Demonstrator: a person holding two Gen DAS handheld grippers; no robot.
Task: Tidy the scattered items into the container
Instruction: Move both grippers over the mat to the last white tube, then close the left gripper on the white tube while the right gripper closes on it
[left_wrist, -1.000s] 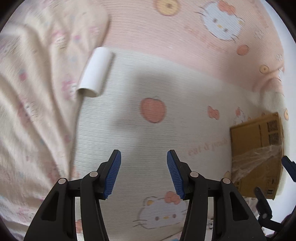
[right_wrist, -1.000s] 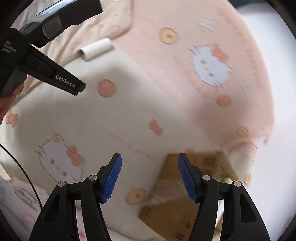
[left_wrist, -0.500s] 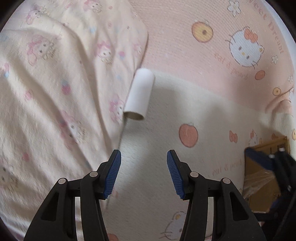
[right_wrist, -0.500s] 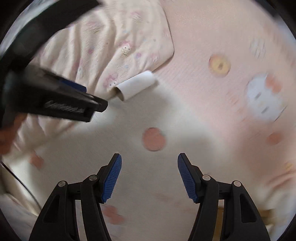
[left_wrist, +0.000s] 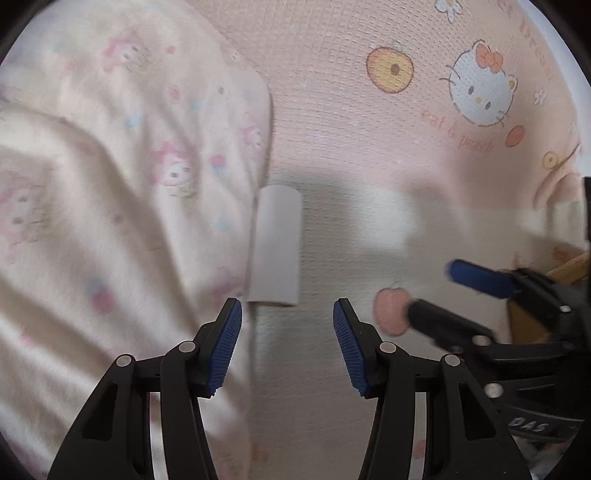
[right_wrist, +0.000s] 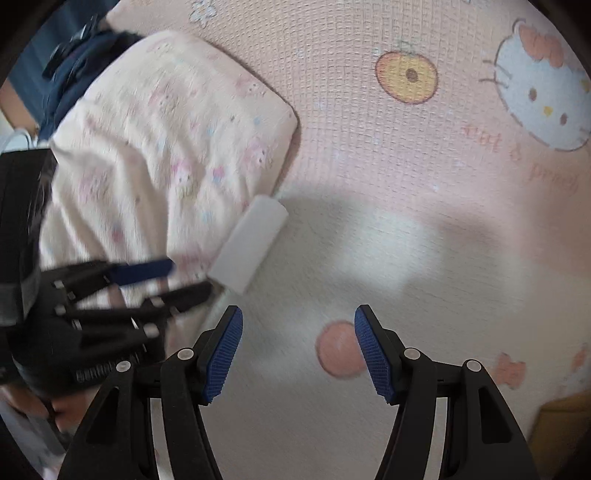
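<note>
A white cardboard tube (left_wrist: 276, 246) lies on the cartoon-print bed sheet, against the edge of a cream blanket. My left gripper (left_wrist: 287, 347) hovers just short of the tube's near end; its jaws are closing and nothing is between them. In the right wrist view the same tube (right_wrist: 248, 244) lies up and left of my right gripper (right_wrist: 298, 350), which is open and empty. The left gripper (right_wrist: 162, 280) reaches toward the tube from the left there. The right gripper (left_wrist: 436, 295) shows at the right of the left wrist view. A brown cardboard box corner (right_wrist: 561, 424) peeks in at the lower right.
A rumpled cream blanket (left_wrist: 122, 206) covers the left side of the bed. The pink and white sheet (left_wrist: 369, 147) spreads to the right. A dark bag (right_wrist: 81, 62) sits beyond the blanket at the upper left. The box edge (left_wrist: 569, 264) lies behind the right gripper.
Both grippers have swung left, away from the box and toward the tube. The tube now sits close in front of the left gripper, whose jaws have narrowed slightly. The box has slipped nearly out of view.
</note>
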